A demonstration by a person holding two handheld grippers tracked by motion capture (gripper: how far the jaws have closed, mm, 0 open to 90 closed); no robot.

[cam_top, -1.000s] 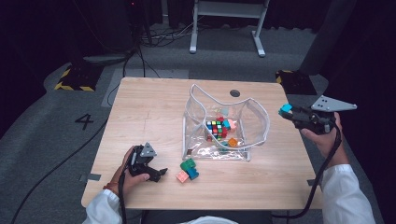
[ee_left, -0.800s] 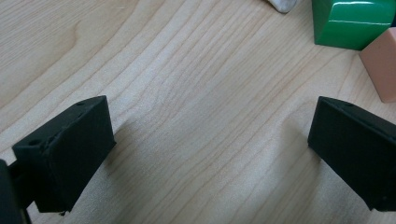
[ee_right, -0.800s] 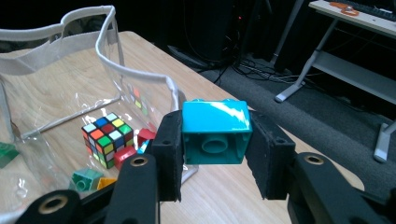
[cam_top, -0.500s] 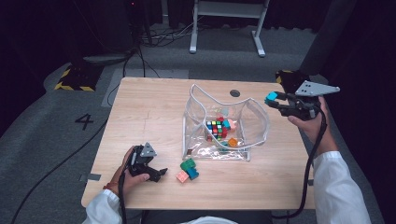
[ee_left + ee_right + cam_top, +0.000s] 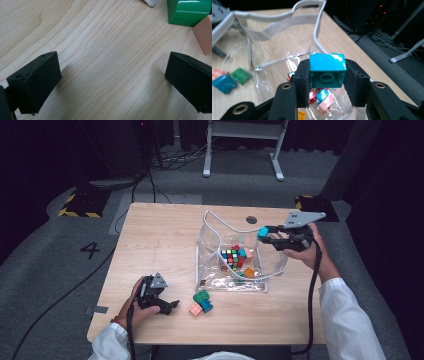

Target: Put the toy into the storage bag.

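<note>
The right gripper clamps a teal brick over the clear bag at its 3 o'clock rim. The left gripper, jaws wide and holding nothing, rests on the table at 9 o'clock of the green brick.

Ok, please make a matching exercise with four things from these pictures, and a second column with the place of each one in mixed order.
Things:
1. turquoise brick
2. puzzle cube
3. green brick
4. left gripper

Places:
A. inside the clear bag
B. on the table, in front of the bag
C. between the jaws of the right gripper
D. low over the table's near left part, jaws open and with nothing between them

Pairs: 1-C, 2-A, 3-B, 4-D
</note>
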